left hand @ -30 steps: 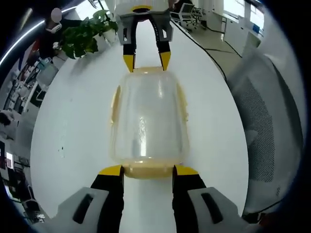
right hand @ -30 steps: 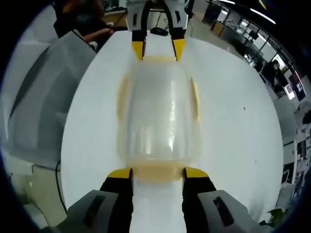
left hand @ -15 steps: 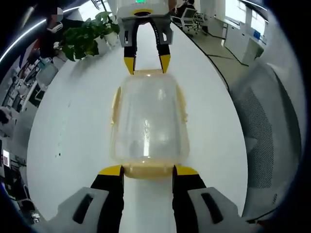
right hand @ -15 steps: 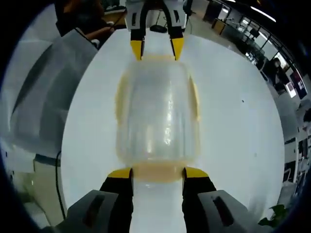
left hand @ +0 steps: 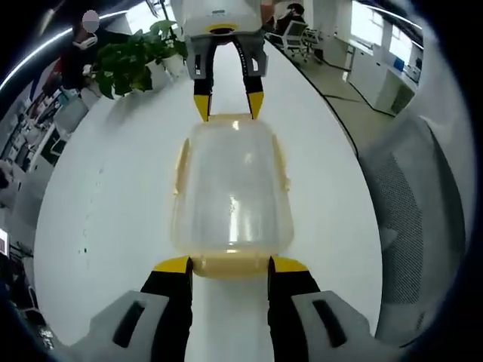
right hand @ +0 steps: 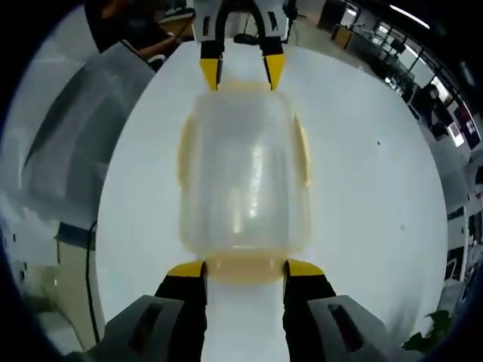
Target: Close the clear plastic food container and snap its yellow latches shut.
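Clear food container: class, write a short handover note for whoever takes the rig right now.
Left tongs: open, tips either side of the near yellow end latch.
Right tongs: open, likewise at the opposite end latch.
The container sits on the white table, lid on.
Done: lid placed; side latches appear folded against the walls.
Left: press both end latches home; whether they have clicked cannot be told, so check all four.
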### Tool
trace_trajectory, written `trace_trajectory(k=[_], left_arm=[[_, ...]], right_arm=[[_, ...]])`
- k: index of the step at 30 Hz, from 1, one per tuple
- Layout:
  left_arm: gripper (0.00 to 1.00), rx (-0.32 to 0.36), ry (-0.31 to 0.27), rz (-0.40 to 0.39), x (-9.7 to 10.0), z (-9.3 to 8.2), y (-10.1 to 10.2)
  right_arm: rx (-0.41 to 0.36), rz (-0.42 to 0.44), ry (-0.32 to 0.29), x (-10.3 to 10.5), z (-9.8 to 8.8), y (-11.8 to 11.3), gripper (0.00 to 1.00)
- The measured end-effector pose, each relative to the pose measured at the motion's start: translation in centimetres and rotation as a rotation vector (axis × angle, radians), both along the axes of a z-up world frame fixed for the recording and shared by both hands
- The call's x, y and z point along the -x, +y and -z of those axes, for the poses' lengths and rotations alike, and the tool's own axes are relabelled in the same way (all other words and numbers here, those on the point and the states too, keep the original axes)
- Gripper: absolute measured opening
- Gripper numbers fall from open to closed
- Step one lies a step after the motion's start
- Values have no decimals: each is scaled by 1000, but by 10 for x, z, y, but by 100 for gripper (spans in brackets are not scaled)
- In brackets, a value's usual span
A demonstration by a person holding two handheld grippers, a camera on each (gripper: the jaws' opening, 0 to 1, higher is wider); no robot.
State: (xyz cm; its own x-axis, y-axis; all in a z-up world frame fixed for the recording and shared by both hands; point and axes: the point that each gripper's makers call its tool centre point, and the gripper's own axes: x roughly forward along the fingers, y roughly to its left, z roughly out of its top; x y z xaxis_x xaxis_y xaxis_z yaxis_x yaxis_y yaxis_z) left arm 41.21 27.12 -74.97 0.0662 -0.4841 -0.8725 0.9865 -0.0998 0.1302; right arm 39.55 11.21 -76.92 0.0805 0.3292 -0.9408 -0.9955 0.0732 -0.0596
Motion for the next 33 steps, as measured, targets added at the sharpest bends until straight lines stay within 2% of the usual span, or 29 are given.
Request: trace_trajectory(k=[33], left_arm=[[38, 4, 54, 7, -5, 16, -5]], right_arm=[[-43, 16, 53, -4, 12, -5, 38]])
